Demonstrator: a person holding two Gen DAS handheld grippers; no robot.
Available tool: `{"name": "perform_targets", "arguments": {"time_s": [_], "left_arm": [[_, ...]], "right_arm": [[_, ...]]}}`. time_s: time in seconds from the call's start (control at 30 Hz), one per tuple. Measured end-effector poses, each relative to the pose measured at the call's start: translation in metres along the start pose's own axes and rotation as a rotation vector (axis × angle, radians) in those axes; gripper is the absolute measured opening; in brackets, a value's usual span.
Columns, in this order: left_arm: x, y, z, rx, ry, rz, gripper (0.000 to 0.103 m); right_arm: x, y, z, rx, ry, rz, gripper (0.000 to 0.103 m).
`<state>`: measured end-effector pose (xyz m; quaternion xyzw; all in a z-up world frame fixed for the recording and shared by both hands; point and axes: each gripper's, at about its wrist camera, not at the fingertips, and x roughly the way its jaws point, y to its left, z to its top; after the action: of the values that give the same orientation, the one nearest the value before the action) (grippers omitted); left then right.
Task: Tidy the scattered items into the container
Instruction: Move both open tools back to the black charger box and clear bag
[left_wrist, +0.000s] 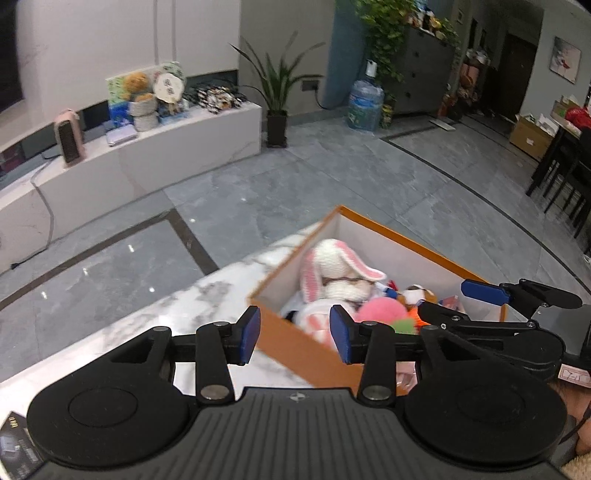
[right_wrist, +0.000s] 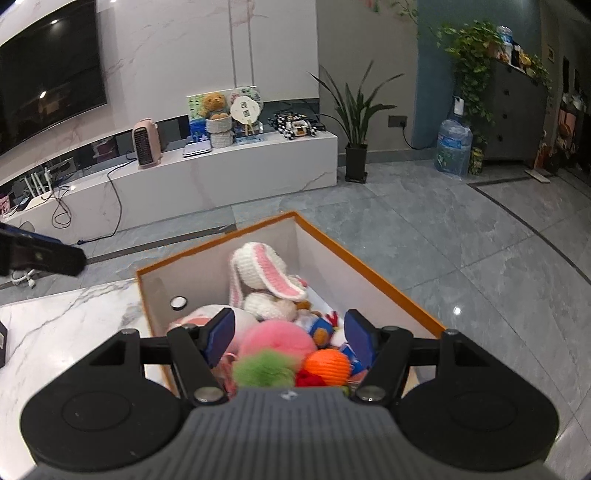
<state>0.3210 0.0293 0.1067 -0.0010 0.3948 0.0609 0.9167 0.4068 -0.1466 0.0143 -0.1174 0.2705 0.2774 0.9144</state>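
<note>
My left claw (left_wrist: 293, 334) hangs part-open and empty over the near corner of the orange box (left_wrist: 291, 345) at lower centre, on the marble desk (left_wrist: 166, 325). My right claw (right_wrist: 290, 338), also parted and holding nothing, hovers above the toys inside: crochet rabbit (right_wrist: 264, 275), pink pompom (right_wrist: 279, 338), orange ball (right_wrist: 327, 367). No readable labels.

Both of my tools look alike. The left gripper (left_wrist: 293, 338) has a dark grey ribbed body with a small pale emblem near its front edge, and a round black disc at four and at eight o'clock. Black link arms with silver pivot pins carry the fingers (left_wrist: 248, 334), each faced with a blue pad. The right gripper (right_wrist: 290, 338) has the same ribbed grey body, black discs, silver pins and blue-padded fingers (right_wrist: 221, 336).
</note>
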Motion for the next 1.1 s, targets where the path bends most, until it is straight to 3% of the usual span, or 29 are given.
{"name": "perform_targets", "arguments": {"time_s": [0.4, 0.67, 0.87, 1.1], "left_arm": [[-0.102, 0.118, -0.039, -0.098, -0.042, 0.165, 0.049], [-0.172, 0.185, -0.066, -0.178, -0.093, 0.251, 0.053], [-0.192, 0.211, -0.088, -0.145, -0.094, 0.333, 0.060], [-0.198, 0.247, -0.131, -0.207, -0.064, 0.327, 0.060]], "right_arm": [[-0.014, 0.093, 0.005, -0.164, -0.048, 0.080, 0.074], [-0.031, 0.138, 0.021, -0.179, -0.068, 0.157, 0.075], [-0.047, 0.186, 0.027, -0.250, -0.093, 0.194, 0.078], [-0.052, 0.240, 0.033, -0.336, -0.107, 0.224, 0.079]]}}
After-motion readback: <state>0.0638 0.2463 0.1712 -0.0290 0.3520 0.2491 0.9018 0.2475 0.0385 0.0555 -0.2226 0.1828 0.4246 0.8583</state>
